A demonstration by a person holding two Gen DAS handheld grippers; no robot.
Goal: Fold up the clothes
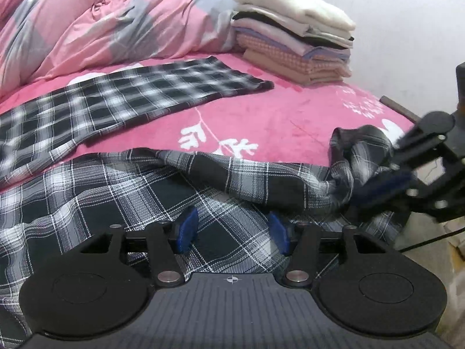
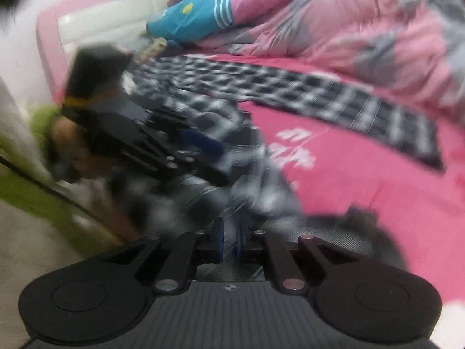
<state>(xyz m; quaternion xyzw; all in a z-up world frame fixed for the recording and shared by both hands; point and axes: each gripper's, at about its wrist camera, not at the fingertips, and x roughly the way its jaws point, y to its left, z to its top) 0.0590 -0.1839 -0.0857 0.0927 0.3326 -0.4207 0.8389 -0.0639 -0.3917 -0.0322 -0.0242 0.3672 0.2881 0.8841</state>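
A black-and-white plaid garment [image 1: 116, 197] lies spread over the pink bed sheet [image 1: 276, 116], with one long part [image 1: 130, 99] stretched out flat further back. My left gripper [image 1: 232, 231] hovers just over the near fabric, jaws open, nothing pinched between the blue pads. At the right edge of the bed my right gripper [image 1: 386, 180] holds a bunched end of the plaid garment. In the blurred right wrist view its pads [image 2: 229, 238] sit close together with plaid cloth [image 2: 261, 192] between them. The left gripper [image 2: 174, 151] shows there at the left, held by a hand.
A stack of folded clothes [image 1: 293, 37] stands at the back right by the wall. A crumpled pink-and-grey quilt [image 1: 101, 23] fills the back left, and a blue pillow [image 2: 191, 14] lies behind it. The bed's edge and the floor [image 1: 430, 232] are at the right.
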